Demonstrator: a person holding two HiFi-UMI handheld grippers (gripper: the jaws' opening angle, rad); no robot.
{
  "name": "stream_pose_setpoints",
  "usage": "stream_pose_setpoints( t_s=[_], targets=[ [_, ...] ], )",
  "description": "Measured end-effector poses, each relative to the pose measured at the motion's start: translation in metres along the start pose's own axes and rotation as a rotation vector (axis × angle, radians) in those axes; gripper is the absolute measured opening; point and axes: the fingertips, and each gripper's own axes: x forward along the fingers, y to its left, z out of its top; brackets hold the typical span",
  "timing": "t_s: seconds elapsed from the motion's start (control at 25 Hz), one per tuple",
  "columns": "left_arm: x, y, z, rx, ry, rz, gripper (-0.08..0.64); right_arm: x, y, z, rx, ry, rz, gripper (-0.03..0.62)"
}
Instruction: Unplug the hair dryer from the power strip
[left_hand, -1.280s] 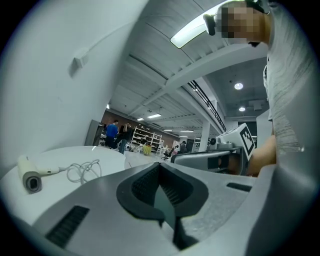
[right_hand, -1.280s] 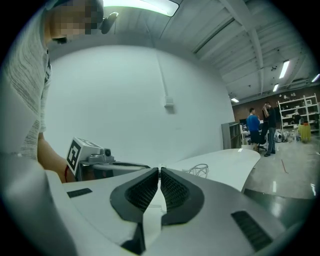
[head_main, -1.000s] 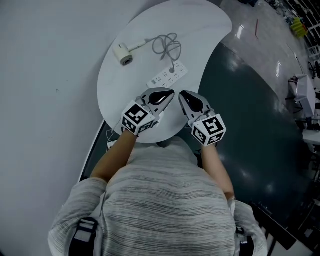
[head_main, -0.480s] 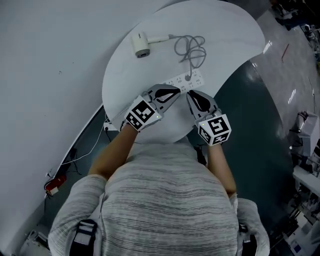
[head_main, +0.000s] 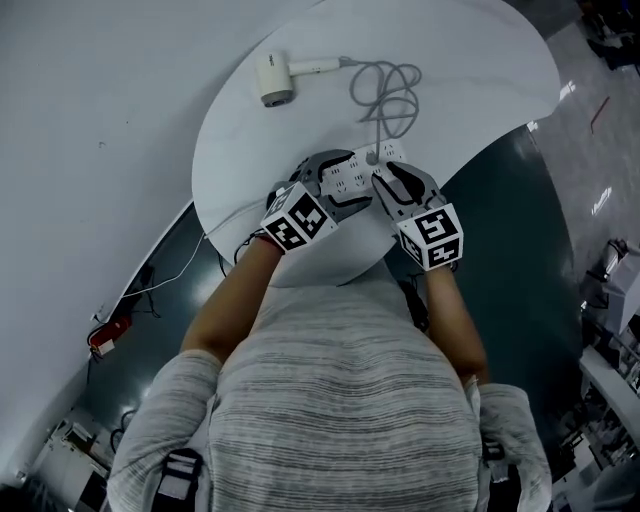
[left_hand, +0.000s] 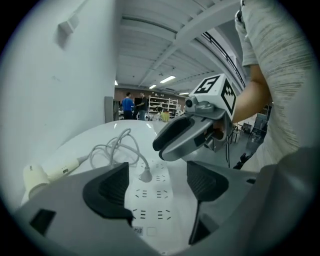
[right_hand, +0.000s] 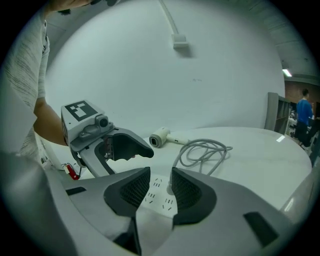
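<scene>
a white table (head_main: 250, 170) with a curved rim stands against a pale wall (head_main: 90, 120), and a dark glossy floor (head_main: 520, 240) runs along its other side. near the table's far edge lies the hair dryer (head_main: 275, 78), its grey cord (head_main: 385, 95) looped loosely toward the middle. the cord's plug (head_main: 374, 157) sits in the white power strip (head_main: 352, 172), which lies close to the near edge. the left gripper (head_main: 338, 182) hovers over the strip's near end, its jaws opening and spread wide, the strip below the gap and clear of the pads. the right gripper (head_main: 392, 180) is just beside it at the plug, its jaws opening with a narrower gap, strip and plug showing between them, nothing pinched. beyond the table's far side the room opens into a hall with ceiling lights (left_hand: 167, 79) and people (left_hand: 128, 105) standing far off. a red object (head_main: 103, 337) and a thin cable (head_main: 170, 285) lie on the floor by the table's left edge.
</scene>
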Motion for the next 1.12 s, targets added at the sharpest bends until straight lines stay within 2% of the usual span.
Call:
stream_pose_setpoints(
  t_s=[0.24,0.56,0.8,1.12],
  targets=[
    [0.028,0.004,-0.028,0.044,0.17,0.006,0.44,0.02,-0.01,-0.013,-0.047,0.073,0.059,0.138],
    [0.054,0.011,-0.06,0.074,0.325,-0.003,0.457,0.044,-0.013,-0.033,-0.159,0.181,0.103,0.138],
    [0.068,0.013,-0.07,0.079,0.378,-0.016,0.457,0.049,-0.015,-0.043,-0.212,0.24,0.103,0.137],
    [0.075,0.009,-0.074,0.077,0.395,-0.049,0.457,0.05,-0.014,-0.044,-0.247,0.263,0.101,0.114]
  ],
)
